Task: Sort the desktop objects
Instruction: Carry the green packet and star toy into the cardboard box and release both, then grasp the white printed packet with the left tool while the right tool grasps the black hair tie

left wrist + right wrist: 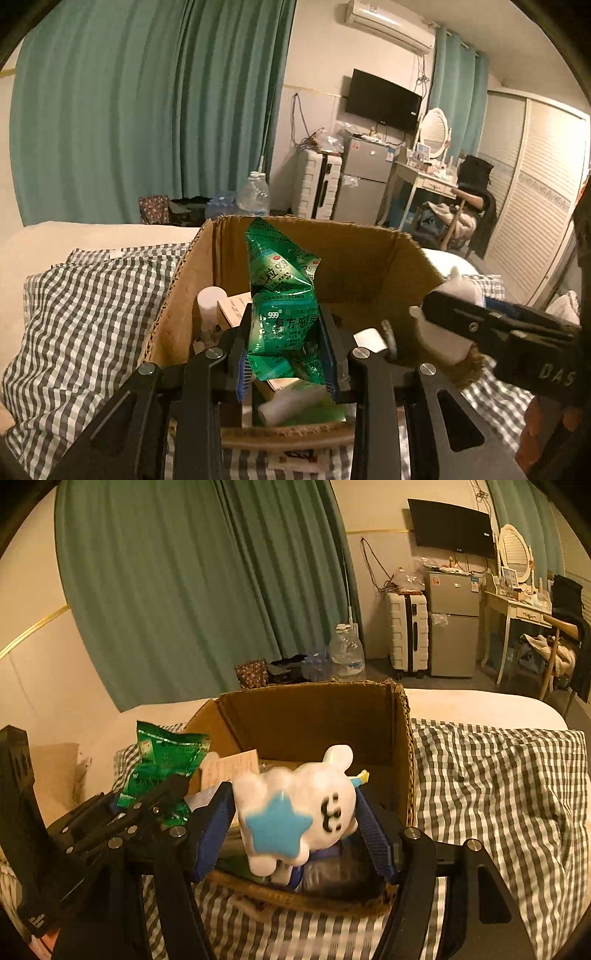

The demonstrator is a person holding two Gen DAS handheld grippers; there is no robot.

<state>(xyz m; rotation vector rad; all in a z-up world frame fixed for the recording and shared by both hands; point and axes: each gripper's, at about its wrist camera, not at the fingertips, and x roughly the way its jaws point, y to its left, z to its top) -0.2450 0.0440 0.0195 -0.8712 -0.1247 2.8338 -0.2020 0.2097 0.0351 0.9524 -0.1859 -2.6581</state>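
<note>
While over box (pixel 369 258), jaws flank packets (pixel 284 317), seemingly gripping

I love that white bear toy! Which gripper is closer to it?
Right. The white bear toy sits between the right gripper jaws; the left gripper, beside it, has green packets between its own.

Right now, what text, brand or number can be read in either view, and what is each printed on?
"999": on the green sachet pack between the left hand-held gripper's pads.
"DAS": on the black body of the right hand-held gripper, as seen from the left wrist view.
Smaller print on the sachets: too blurred to read.
Fridge stickers: too small.
</note>
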